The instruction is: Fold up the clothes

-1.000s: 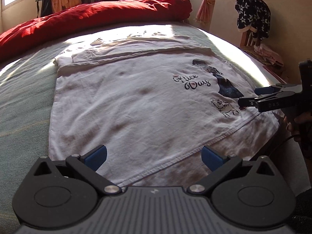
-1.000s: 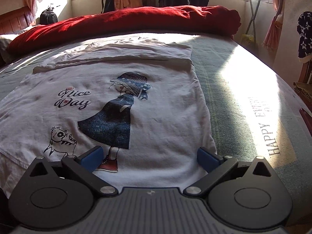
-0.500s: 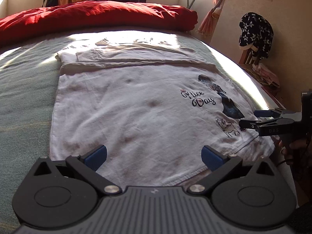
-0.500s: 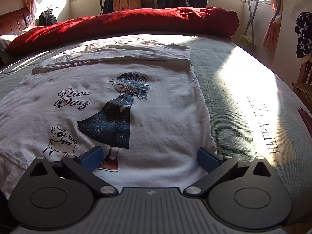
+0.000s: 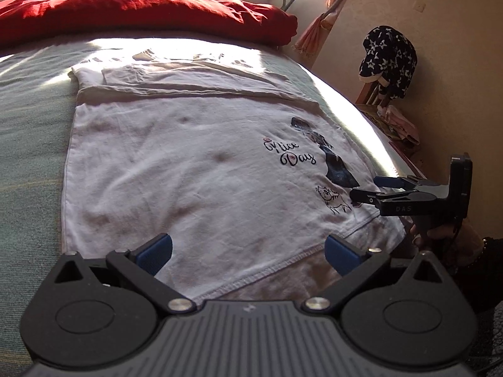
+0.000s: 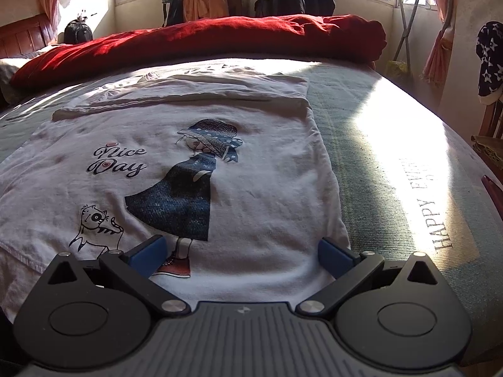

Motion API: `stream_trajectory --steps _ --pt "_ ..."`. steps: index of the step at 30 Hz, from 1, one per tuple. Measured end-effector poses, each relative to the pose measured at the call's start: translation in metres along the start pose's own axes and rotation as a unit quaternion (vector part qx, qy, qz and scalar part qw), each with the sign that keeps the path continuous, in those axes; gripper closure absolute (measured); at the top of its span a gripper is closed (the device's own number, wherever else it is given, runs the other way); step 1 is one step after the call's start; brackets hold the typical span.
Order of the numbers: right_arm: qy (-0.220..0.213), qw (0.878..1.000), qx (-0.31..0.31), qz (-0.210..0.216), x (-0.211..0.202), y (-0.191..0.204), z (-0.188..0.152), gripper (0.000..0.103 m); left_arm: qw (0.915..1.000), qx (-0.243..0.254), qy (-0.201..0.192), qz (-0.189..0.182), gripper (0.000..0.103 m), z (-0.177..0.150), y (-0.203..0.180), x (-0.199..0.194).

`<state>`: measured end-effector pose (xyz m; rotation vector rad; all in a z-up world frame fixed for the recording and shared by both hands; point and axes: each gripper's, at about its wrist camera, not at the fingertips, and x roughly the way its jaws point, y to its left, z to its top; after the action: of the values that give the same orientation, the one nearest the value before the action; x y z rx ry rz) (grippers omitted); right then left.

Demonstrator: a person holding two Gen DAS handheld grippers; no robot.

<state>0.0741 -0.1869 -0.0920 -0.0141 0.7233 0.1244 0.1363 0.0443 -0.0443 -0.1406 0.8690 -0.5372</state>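
White T-shirt (image 6: pixel 251 188) lies flat on the bed (image 6: pixel 393 157), sleeves folded in at the far end. My left claw (image 5: pixel 248 249) and right claw (image 6: pixel 242 251) both stand with jaws wide apart, nothing held, poised at its near hem. That hem passes out of sight beneath both claw bodies; whether the blue pads (image 6: pixel 147 254) touch cloth, I cannot tell.

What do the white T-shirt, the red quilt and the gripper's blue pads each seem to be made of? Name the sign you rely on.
White T-shirt: soft matte knit, probably cotton; it creases gently and has a stitched hem.
Red quilt: thick, matte, padded cloth; it lies in puffy folds.
Blue pads: smooth, perhaps rubber or plastic; no weave shows.
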Motion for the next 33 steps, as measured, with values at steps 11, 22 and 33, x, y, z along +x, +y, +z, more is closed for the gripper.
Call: stream_trajectory --steps 11,22,33 --pt "-0.003 1.000 -0.003 0.003 -0.001 -0.001 -0.001 0.000 0.9979 0.041 0.051 0.001 0.001 -0.042 -0.028 -0.021" --pt "0.001 1.000 -0.003 -0.001 -0.001 0.001 0.000 0.000 0.9987 0.018 0.022 0.043 0.001 -0.032 -0.011 -0.008" --pt "0.028 1.000 0.007 0.008 -0.010 0.002 0.010 0.000 0.9953 0.043 -0.013 0.086 0.001 -0.014 -0.022 -0.012"
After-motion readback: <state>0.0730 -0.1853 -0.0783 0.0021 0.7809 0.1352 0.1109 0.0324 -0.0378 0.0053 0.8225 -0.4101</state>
